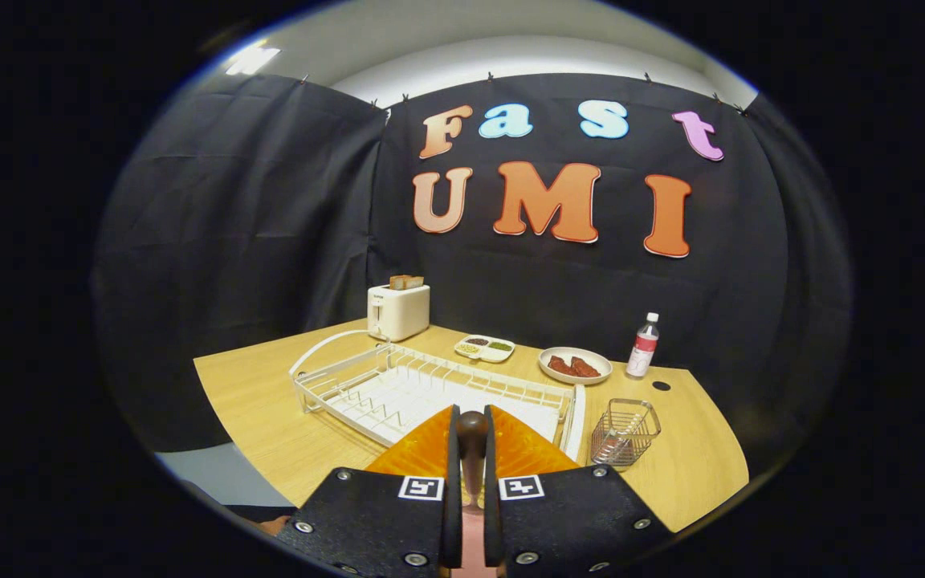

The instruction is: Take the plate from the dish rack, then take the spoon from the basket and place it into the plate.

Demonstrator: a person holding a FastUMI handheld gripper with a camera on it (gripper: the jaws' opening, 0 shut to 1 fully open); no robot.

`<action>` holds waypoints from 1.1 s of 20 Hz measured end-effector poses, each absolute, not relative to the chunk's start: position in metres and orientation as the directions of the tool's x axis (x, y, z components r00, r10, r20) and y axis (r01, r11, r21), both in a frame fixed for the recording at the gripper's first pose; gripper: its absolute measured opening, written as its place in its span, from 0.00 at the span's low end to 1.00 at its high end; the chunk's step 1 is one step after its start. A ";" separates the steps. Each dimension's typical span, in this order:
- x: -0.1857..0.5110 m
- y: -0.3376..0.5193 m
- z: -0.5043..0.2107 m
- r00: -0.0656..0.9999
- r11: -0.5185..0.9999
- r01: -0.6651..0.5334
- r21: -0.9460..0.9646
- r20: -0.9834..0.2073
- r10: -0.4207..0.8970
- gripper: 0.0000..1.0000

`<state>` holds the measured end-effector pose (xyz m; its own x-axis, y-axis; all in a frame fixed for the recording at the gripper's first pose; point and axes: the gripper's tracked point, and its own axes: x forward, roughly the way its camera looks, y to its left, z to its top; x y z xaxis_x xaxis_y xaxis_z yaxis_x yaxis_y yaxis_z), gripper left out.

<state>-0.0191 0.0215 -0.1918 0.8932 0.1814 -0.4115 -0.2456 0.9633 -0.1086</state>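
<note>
My gripper (471,413) is shut on the spoon (472,440), whose dark rounded end sticks up between the fingertips while its stem runs back between the fingers. Directly under and just ahead of the fingers lies the orange ribbed plate (523,451) on the wooden table, in front of the white wire dish rack (398,385). The fingers hide most of the plate's near part. The small wire basket (625,432) stands on the table to the right of the plate and the rack.
Beyond the rack stand a white toaster (398,311) with bread in it, a divided dish (484,348), a plate of sausages (575,365) and a bottle (644,345). The table's (254,393) curved edge runs close on the left and right.
</note>
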 end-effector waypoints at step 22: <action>-0.069 -0.027 -0.237 0.876 0.943 -0.273 -0.191 -0.455 0.162 0.23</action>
